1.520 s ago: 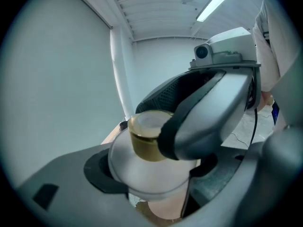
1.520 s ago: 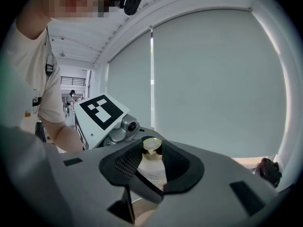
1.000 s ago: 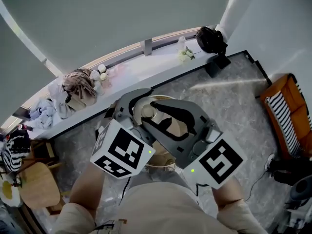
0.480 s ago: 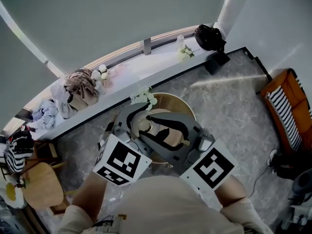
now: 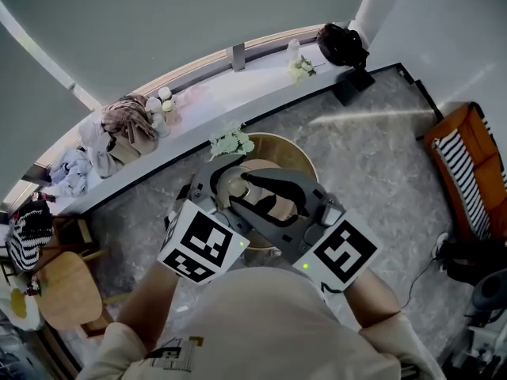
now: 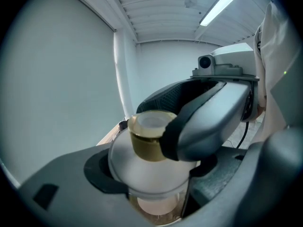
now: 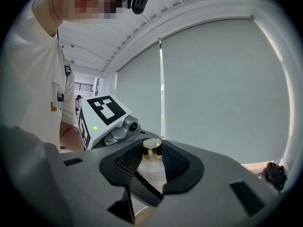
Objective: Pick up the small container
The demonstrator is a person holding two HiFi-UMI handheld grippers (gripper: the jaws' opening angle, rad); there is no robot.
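The small container (image 6: 147, 167) is a frosted round bottle with a gold collar and a clear cap. It is held up between both grippers above a round wooden table (image 5: 295, 153). My left gripper (image 6: 151, 186) is shut on its round body. My right gripper (image 7: 152, 171) comes from the opposite side, with its black pads (image 7: 127, 165) against the bottle just below the gold collar (image 7: 152, 149). In the head view the two grippers meet at the bottle (image 5: 238, 187), the left gripper (image 5: 226, 182) and the right gripper (image 5: 265, 190) crossing over it. The bottle's base is hidden.
White flowers (image 5: 231, 142) sit at the table's far edge. A long white ledge (image 5: 238, 93) behind carries a brown bag (image 5: 127, 129) and a black bag (image 5: 342, 46). An orange striped seat (image 5: 467, 176) is at the right and a wooden stool (image 5: 59, 291) at the left.
Both grippers, still joined on the bottle, have shifted slightly lower and closer to the body. The white flowers and the table's rim have come into sight beyond them.
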